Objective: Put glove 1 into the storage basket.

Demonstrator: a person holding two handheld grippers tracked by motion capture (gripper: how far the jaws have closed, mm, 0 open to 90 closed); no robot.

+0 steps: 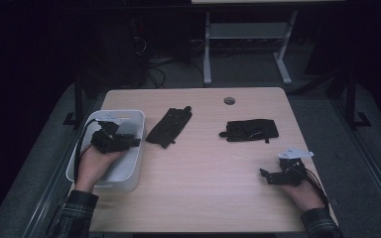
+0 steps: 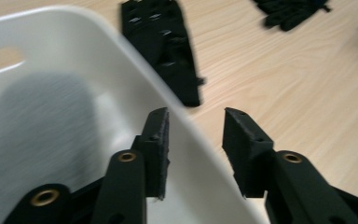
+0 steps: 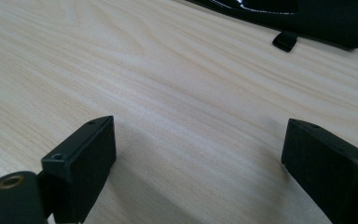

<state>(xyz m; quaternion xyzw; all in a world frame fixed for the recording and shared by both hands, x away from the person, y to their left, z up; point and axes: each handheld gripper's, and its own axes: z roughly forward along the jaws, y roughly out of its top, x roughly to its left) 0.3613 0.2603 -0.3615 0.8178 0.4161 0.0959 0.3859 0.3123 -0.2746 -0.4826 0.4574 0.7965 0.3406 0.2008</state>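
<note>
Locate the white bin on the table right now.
In the high view the white bin sits at the table's left edge, with the left gripper over it and a black glove just to its right.

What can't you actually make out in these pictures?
- Inside of the white bin: in the high view the left claw and hand cover much of it; the left gripper view blurs it.
- Right black glove: cut off by the top edge in the right gripper view.
- Left black glove: details too dark in the high view.

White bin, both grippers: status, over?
Left gripper open, empty, over white bin rim. Right gripper open, idle on table. Two black gloves untouched. Nothing in the way.
</note>
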